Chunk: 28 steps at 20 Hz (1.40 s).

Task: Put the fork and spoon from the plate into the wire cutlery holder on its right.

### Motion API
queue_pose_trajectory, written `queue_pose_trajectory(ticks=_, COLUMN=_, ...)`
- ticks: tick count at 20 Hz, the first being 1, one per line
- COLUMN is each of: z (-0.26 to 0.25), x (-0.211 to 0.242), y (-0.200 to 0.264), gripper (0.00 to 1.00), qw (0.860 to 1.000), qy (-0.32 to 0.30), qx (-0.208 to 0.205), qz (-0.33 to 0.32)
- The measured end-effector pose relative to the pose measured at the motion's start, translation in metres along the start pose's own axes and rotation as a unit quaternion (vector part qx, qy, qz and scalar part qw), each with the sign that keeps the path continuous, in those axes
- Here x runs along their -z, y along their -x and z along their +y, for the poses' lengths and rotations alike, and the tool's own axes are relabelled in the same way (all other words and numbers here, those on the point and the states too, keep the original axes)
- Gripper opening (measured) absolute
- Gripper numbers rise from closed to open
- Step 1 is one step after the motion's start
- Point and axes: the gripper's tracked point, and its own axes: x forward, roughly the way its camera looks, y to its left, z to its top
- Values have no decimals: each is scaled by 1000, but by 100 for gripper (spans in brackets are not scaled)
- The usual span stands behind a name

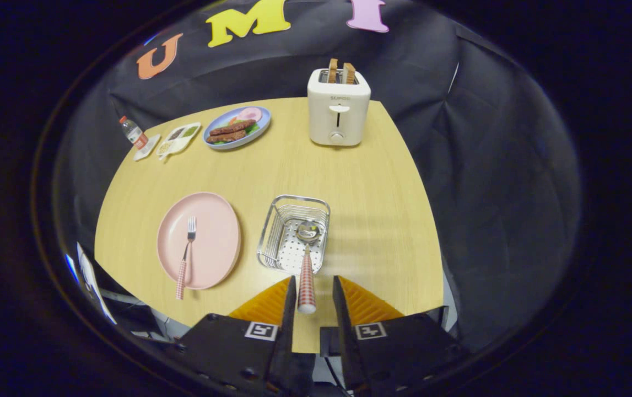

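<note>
Over the tabletop's near edge, our gripper (313,286) stands slightly open, spoon (307,264) loose between its fingers, bowl in the holder (293,234); fork (186,256) waits on the plate (214,231) next.

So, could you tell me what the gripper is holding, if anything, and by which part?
It cannot be told: the spoon's handle end lies between the gripper's jaws with a gap showing on one side, its bowl in the wire cutlery holder.
</note>
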Motion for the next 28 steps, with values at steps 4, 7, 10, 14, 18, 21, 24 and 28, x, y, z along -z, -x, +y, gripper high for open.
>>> queue_pose_trajectory(ticks=4, z=6, x=-13, y=25, gripper=86, qw=998, qy=10, qx=-13, qz=-64)
queue_pose_trajectory(ticks=7, z=18, x=-28, y=60, gripper=91, qw=990, qy=17, qx=-17, qz=-141)
queue_pose_trajectory(ticks=10, z=48, x=-31, y=87, gripper=93, qw=972, qy=26, qx=-60, qz=-224)
queue_pose_trajectory(ticks=14, z=87, x=-7, y=98, gripper=96, qw=953, qy=29, qx=-84, qz=-291)
queue_pose_trajectory(ticks=18, z=135, x=32, y=81, gripper=96, qw=939, qy=48, qx=-97, qz=-327)
queue_pose_trajectory(ticks=21, z=168, x=61, y=57, gripper=97, qw=936, qy=41, qx=-102, qz=-336)
queue_pose_trajectory(ticks=24, z=197, x=83, y=24, gripper=96, qw=932, qy=34, qx=-96, qz=-347)
queue_pose_trajectory(ticks=28, z=225, x=98, y=-16, gripper=96, qw=927, qy=61, qx=-73, qz=-363)
